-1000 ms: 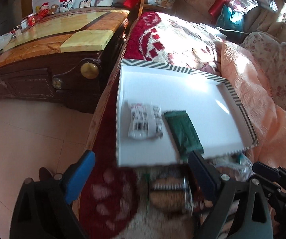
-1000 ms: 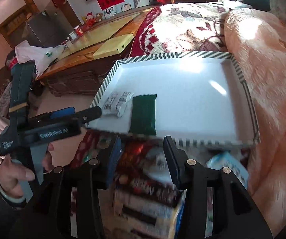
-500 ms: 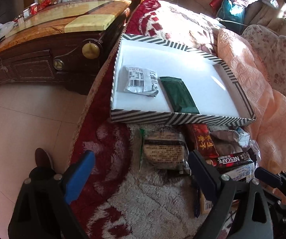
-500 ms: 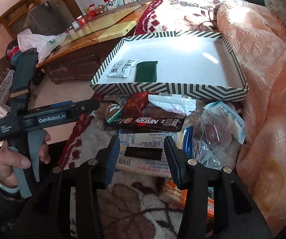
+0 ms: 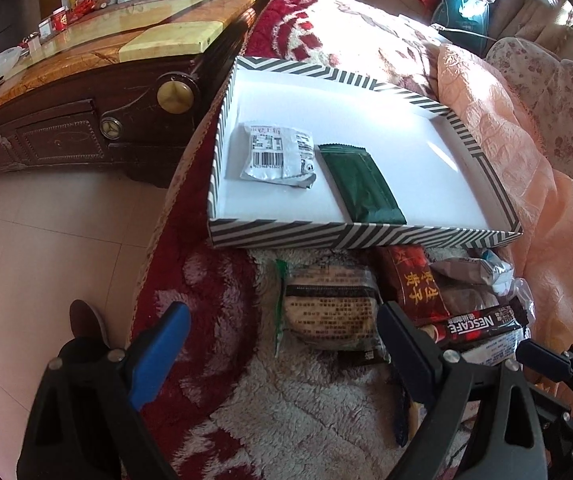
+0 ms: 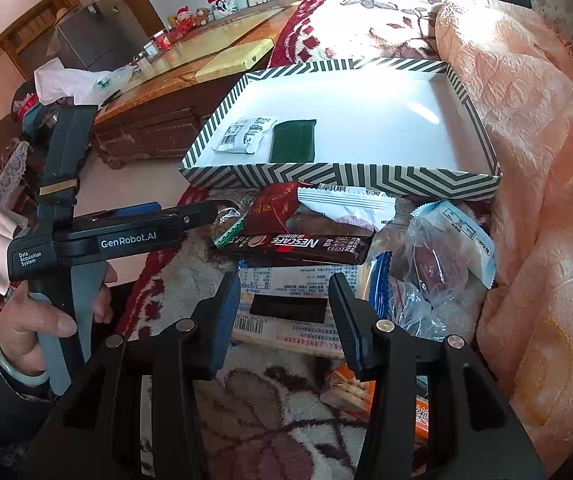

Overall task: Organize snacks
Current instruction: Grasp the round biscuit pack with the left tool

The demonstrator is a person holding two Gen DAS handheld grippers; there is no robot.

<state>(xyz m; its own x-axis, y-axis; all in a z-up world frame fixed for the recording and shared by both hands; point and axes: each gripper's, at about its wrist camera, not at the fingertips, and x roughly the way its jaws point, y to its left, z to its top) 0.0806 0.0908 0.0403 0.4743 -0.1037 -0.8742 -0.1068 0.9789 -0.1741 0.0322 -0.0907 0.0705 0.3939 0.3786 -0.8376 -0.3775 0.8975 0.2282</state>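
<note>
1. Sunlit and cluttered, the room is showing a fluffy red-and-white blanket (image 5: 306, 408) spread over a bed or sofa, with a dark wooden cabinet (image 5: 66, 136) standing beside it on a tiled floor.
2. Left hand-held gripper (image 5: 282, 332) is hovering with its jaws spread wide and nothing between them, pointing down over a clear-wrapped brown biscuit packet (image 5: 328, 308) lying on the blanket.
3. Right hand-held gripper (image 6: 284, 300) is hanging with its jaws parted and empty, above a flat white printed box (image 6: 294, 304) in the snack pile.
4. A dark Nescafe stick (image 6: 306, 246) is lying across the pile just beyond the right fingertips, partly covering a red pouch (image 6: 274, 208) and a white wrapper (image 6: 346, 204).
5. A clear bag with reddish contents (image 6: 442, 256) is resting to the right of the stick, against a peach quilt (image 6: 546, 200).
6. A striped tray (image 5: 366, 236) is sitting just behind the pile, its near wall touching the snacks.
7. Inside the tray, at its near left corner, a white barcode packet (image 5: 278, 156) and a dark green packet (image 5: 360, 188) are lying side by side.
8. A person's hand (image 6: 42, 320) is gripping the left tool's handle in the right wrist view.
</note>
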